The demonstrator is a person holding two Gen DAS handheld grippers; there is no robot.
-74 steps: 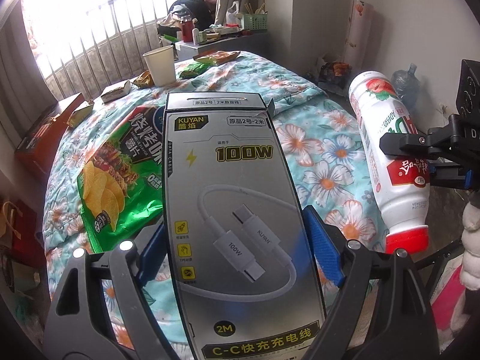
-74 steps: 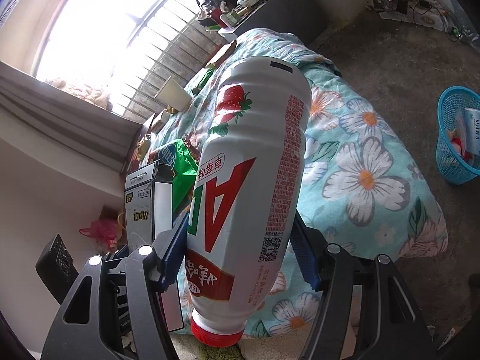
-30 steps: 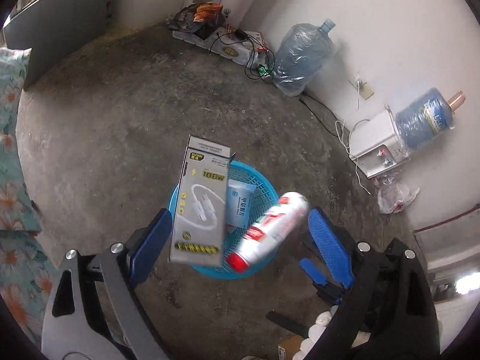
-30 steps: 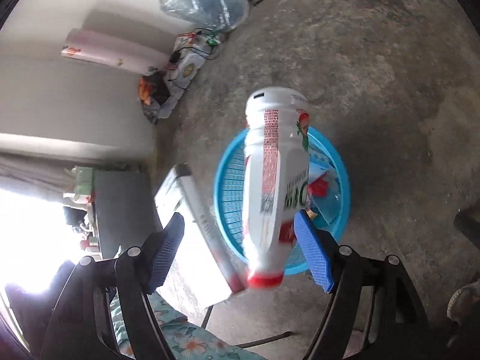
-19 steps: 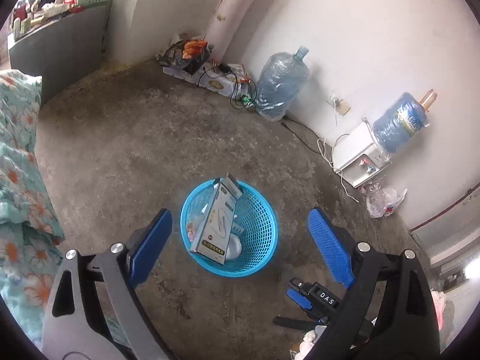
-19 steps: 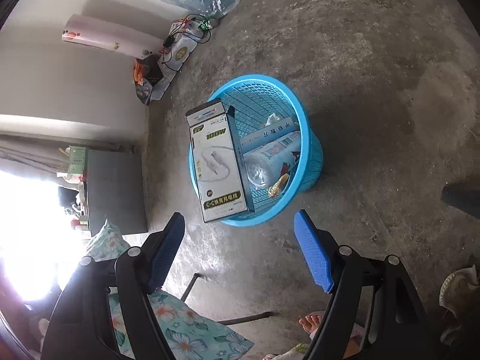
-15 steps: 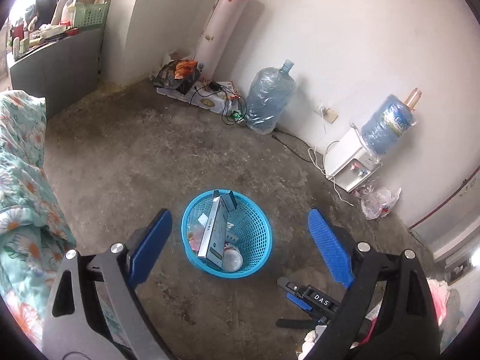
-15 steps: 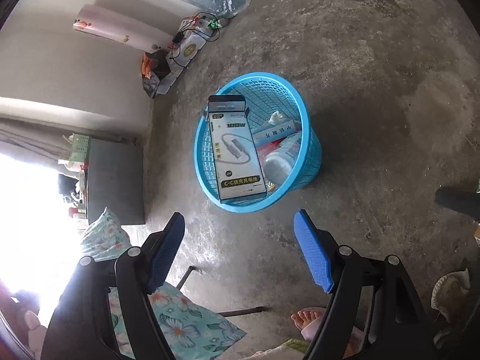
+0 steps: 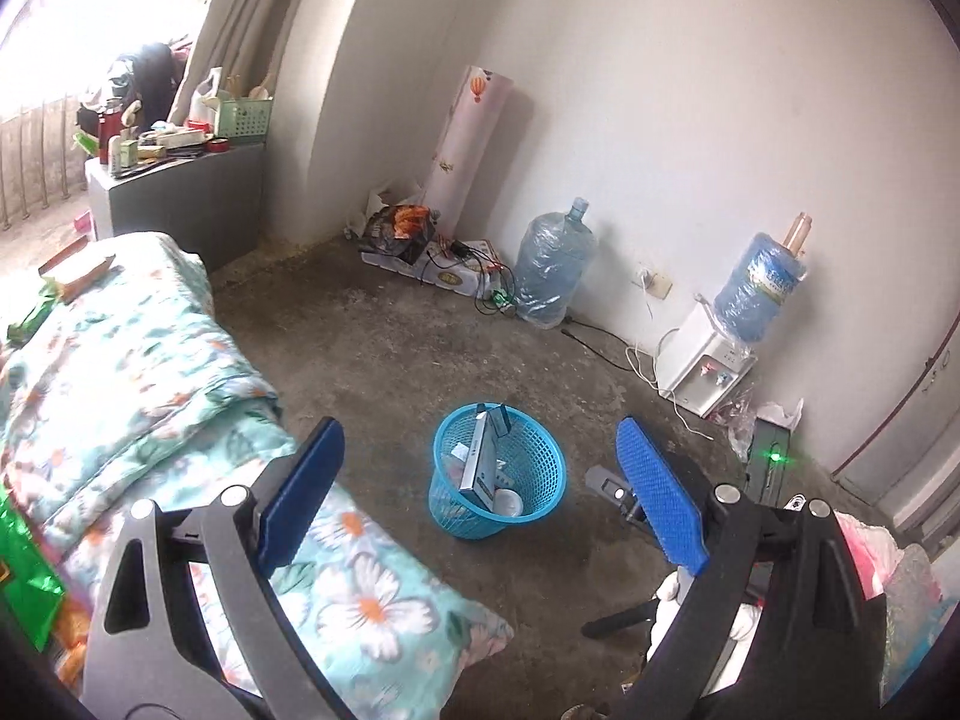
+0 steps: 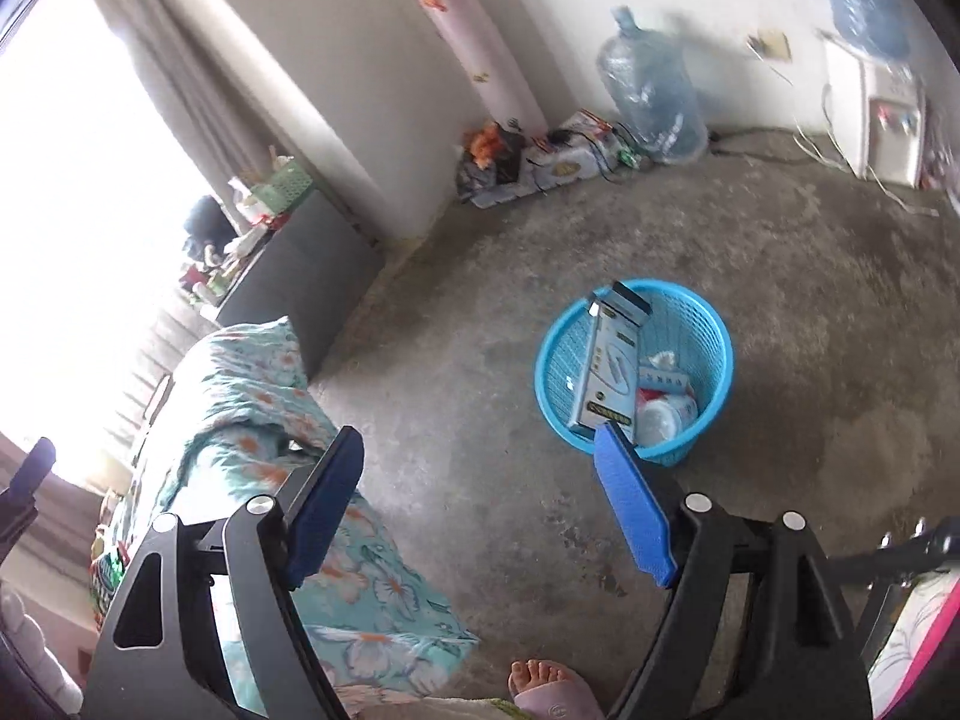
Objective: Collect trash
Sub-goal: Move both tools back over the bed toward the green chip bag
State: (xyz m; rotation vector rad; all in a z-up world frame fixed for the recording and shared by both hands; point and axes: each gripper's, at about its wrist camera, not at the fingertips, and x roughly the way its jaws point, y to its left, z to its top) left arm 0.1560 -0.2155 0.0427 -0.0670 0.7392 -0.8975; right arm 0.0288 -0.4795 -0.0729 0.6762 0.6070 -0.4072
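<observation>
The blue mesh basket (image 9: pixel 456 516) stands on the concrete floor. The white cable box (image 9: pixel 480 456) leans upright inside it, and the white bottle (image 9: pixel 507 501) lies beside the box. My left gripper (image 9: pixel 477 427) is open and empty, high above and back from the basket. The right wrist view shows the same basket (image 10: pixel 546 384) with the box (image 10: pixel 609 372) and bottle (image 10: pixel 663 420) in it. My right gripper (image 10: pixel 480 435) hangs above the floor to the basket's left, its jaws opening with nothing between them.
A bed with a floral quilt (image 9: pixel 150 360) fills the left side, with a green snack bag (image 9: pixel 24 576) on it. A water jug (image 9: pixel 555 267) and a dispenser (image 9: pixel 708 369) stand along the wall. A grey cabinet (image 9: pixel 180 204) stands by the window. A bare foot (image 10: pixel 543 690) is below.
The box and the bottle left the grippers and dropped into the basket. Both grippers then rose and pulled back from it, bringing the bed into view.
</observation>
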